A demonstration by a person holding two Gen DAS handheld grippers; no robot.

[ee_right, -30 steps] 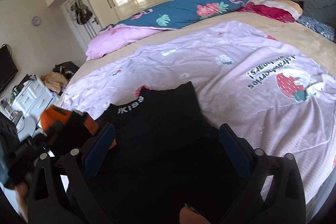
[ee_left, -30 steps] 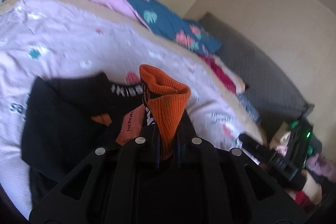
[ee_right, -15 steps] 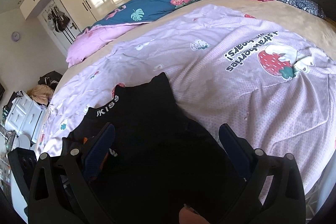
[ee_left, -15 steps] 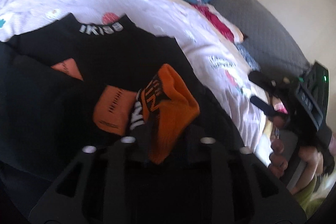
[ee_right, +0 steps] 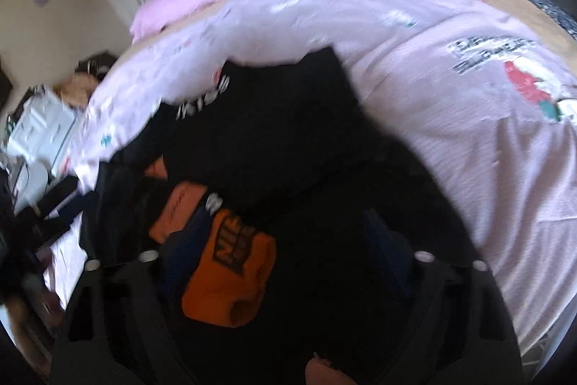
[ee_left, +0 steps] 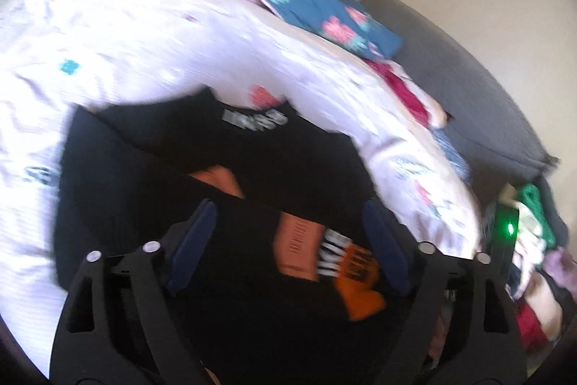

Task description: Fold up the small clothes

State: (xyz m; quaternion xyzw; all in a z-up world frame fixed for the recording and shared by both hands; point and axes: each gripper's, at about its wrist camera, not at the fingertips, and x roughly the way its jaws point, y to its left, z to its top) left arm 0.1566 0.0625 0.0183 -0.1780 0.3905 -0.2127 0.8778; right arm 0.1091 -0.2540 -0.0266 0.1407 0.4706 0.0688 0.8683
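Left wrist view: we see the orange sock (ee_left: 357, 291) lying free on black clothes (ee_left: 151, 175) between the opening fingers of the left gripper (ee_left: 288, 248). Our right gripper (ee_right: 285, 248), closing, straddles it untouched. Sock lettering is blurred; the bedsheet (ee_right: 450, 132) print too.

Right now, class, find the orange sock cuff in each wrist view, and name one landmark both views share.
Left wrist view: the orange sock cuff lies low and right of centre, on the black garment, near the right finger.
Right wrist view: the cuff lies low and left of centre, on the same garment.
Shared landmark: the white lettering on the black garment.
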